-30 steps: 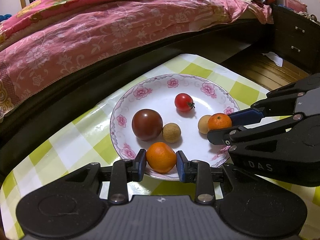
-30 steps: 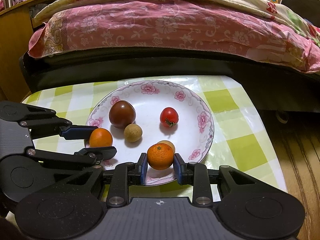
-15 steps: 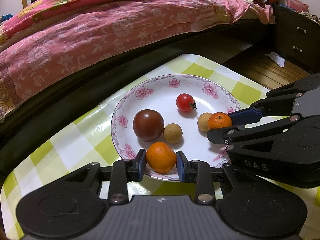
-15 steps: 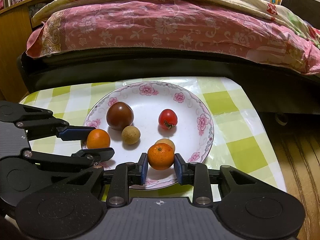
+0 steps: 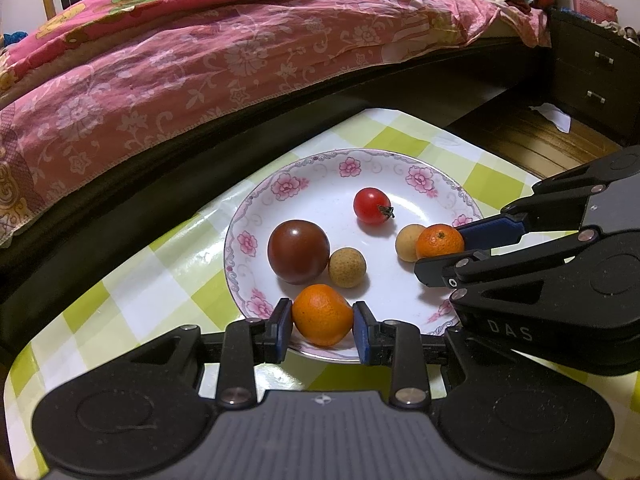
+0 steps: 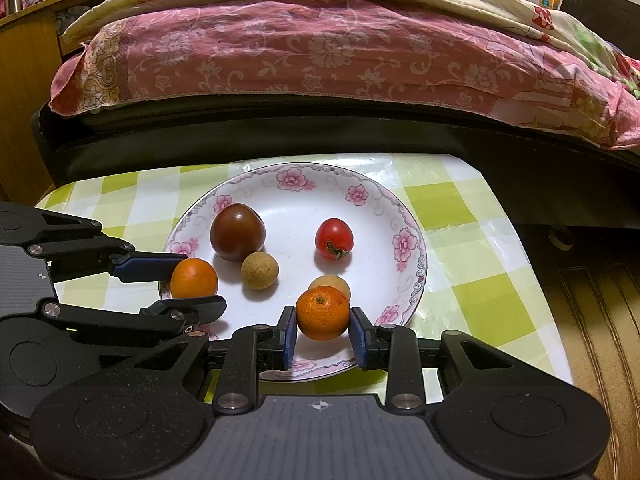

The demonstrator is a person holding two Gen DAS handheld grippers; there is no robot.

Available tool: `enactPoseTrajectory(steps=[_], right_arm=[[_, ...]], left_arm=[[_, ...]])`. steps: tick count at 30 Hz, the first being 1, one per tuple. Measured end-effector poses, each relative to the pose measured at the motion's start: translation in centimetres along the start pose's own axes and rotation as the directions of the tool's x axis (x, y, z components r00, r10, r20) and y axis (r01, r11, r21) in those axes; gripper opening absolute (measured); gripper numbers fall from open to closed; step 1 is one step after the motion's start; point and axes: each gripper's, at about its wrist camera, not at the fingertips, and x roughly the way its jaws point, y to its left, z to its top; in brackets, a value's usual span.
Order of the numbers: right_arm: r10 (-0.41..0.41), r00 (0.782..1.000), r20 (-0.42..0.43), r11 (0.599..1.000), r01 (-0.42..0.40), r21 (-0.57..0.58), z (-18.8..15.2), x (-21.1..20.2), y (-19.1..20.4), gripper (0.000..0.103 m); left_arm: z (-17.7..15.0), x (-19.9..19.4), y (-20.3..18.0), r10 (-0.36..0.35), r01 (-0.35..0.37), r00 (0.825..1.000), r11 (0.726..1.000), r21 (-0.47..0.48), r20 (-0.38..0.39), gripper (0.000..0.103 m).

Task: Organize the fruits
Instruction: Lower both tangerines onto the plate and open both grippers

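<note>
**A:** How far along am I?

**B:** Nearly finished, I'd judge. On the checked table (image 5: pixel 132 280), everything I can see sits on the flowered plate (image 5: pixel 332 184), and no fruit lies off it. The dark tomato (image 5: pixel 298 251) is left of the plate's middle. Two oranges are at its near edge, the red tomato (image 5: pixel 372 206) is toward its far side, and two small tan fruits (image 5: pixel 347 268) lie between them. All that seems left is to let go of the oranges and back away.

**A:** And my grippers?

**B:** Your left gripper (image 5: pixel 322 326) grips the left-hand orange (image 5: pixel 322 314) at the plate's near-left rim. Both blue pads are against its sides. Your right gripper (image 6: pixel 322 332) holds the right-hand orange (image 6: pixel 323 312) just inside the plate's near rim. Its pads touch both flanks, though how firmly I can't tell. That orange touches one of the tan fruits behind it.

**A:** Are they lifted?

**B:** Both look to rest on the plate, but I can't be sure.
</note>
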Motion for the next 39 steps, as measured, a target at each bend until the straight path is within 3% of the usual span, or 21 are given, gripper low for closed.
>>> enactPoseTrajectory(steps=[39], right_arm=[[0.005,0.999,0.040,1.000,-0.007,0.030,0.5,-1.6,-0.7,0.029]], left_arm=[[-0.1,-2.4,0.8,0.011,-0.011,0.999,1.000,-0.002,0.053,0.046]])
